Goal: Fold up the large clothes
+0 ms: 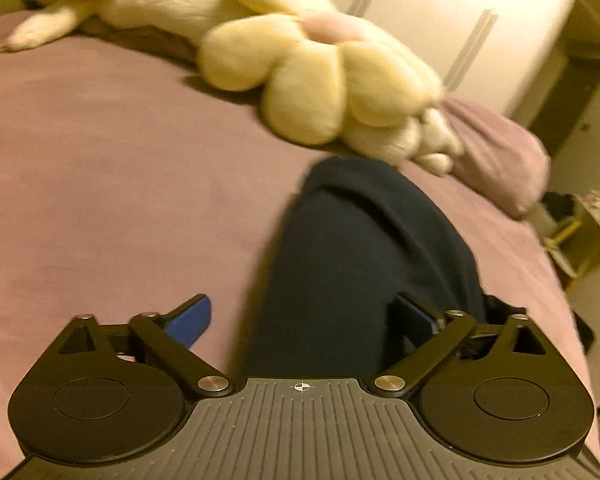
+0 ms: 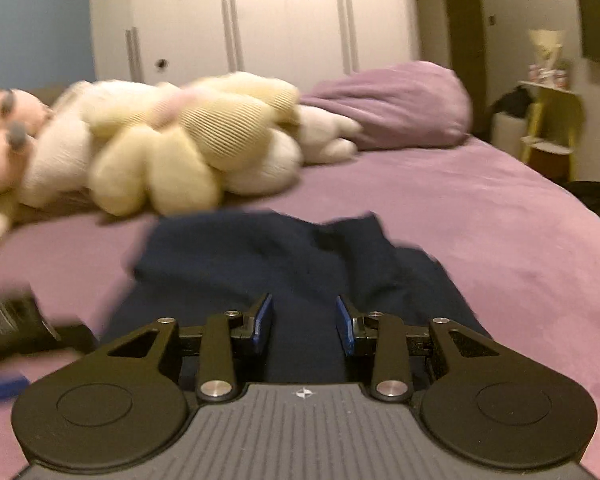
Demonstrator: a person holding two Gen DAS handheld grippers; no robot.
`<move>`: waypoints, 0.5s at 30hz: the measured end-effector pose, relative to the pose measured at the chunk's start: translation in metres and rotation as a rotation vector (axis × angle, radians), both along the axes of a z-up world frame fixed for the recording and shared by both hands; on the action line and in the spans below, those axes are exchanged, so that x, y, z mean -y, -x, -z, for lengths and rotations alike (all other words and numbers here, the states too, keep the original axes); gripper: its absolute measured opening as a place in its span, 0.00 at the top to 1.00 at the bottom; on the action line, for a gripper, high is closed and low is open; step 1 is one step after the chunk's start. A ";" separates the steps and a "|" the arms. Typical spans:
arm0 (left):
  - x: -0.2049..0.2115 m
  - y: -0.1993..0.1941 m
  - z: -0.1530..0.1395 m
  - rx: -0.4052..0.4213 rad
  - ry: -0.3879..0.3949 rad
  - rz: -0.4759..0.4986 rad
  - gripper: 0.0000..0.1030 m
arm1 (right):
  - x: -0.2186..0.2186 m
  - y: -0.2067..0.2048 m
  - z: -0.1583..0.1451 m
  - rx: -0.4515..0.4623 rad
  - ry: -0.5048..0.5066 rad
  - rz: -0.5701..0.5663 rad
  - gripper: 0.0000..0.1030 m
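Note:
A dark navy garment (image 1: pixel 360 256) lies bunched on the purple bedspread (image 1: pixel 120 184). In the left wrist view it runs from under the gripper toward the plush toys. My left gripper (image 1: pixel 306 316) is wide open just above its near end, blue pads apart, holding nothing. In the right wrist view the garment (image 2: pixel 284 264) spreads rumpled ahead. My right gripper (image 2: pixel 304 322) is open above it, with cloth showing between the pads but not pinched. The other gripper's black body (image 2: pixel 16 320) shows at the left edge.
A cream flower-shaped plush (image 1: pixel 320 84) and white soft toys (image 2: pixel 76 140) lie beyond the garment. A purple pillow (image 2: pixel 396 104) sits at the bed's head. White wardrobe doors (image 2: pixel 284 16) stand behind. A yellow chair (image 2: pixel 552 128) stands to the right of the bed.

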State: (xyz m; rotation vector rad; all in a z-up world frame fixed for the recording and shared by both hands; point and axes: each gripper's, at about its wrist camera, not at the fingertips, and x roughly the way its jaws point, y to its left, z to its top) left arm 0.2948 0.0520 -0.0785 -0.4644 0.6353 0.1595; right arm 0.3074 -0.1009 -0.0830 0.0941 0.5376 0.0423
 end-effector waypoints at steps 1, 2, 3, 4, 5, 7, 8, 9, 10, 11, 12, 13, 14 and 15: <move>0.008 -0.006 0.006 -0.009 -0.027 0.028 0.00 | 0.008 -0.002 0.012 0.002 0.019 0.022 0.68; 0.014 -0.009 0.010 -0.013 -0.060 0.037 0.00 | 0.019 0.001 0.021 0.020 0.006 0.025 0.68; 0.018 -0.010 0.016 -0.006 -0.092 0.038 0.00 | 0.029 0.004 0.024 0.037 -0.014 0.018 0.68; 0.019 -0.010 0.021 0.000 -0.099 0.035 0.00 | 0.034 0.005 0.026 0.047 -0.015 0.006 0.68; 0.015 -0.010 0.028 0.010 -0.075 0.035 0.00 | 0.035 0.005 0.029 0.053 -0.011 -0.004 0.68; 0.007 -0.011 0.038 0.008 -0.026 0.032 0.00 | 0.035 0.006 0.037 0.063 -0.019 -0.008 0.68; 0.004 -0.011 0.042 0.011 -0.006 0.031 0.00 | 0.032 0.008 0.040 0.072 -0.009 -0.011 0.68; 0.004 -0.010 0.043 0.012 -0.002 0.029 0.00 | 0.032 0.012 0.043 0.080 -0.003 -0.013 0.68; 0.005 -0.011 0.044 0.013 -0.009 0.026 0.00 | 0.030 0.011 0.046 0.089 -0.002 -0.019 0.68; 0.006 -0.012 0.043 0.015 -0.019 0.025 0.00 | 0.030 0.011 0.049 0.092 -0.005 -0.022 0.68; 0.007 -0.011 0.043 0.017 -0.024 0.024 0.00 | 0.029 0.011 0.050 0.090 -0.010 -0.025 0.68; 0.007 -0.011 0.043 0.021 -0.025 0.025 0.00 | 0.031 0.009 0.051 0.088 -0.018 -0.030 0.68; 0.006 -0.010 0.045 0.027 -0.021 0.025 0.00 | 0.030 0.008 0.051 0.083 -0.025 -0.032 0.68; 0.005 -0.010 0.047 0.028 -0.012 0.024 0.00 | 0.031 0.009 0.050 0.084 -0.032 -0.034 0.68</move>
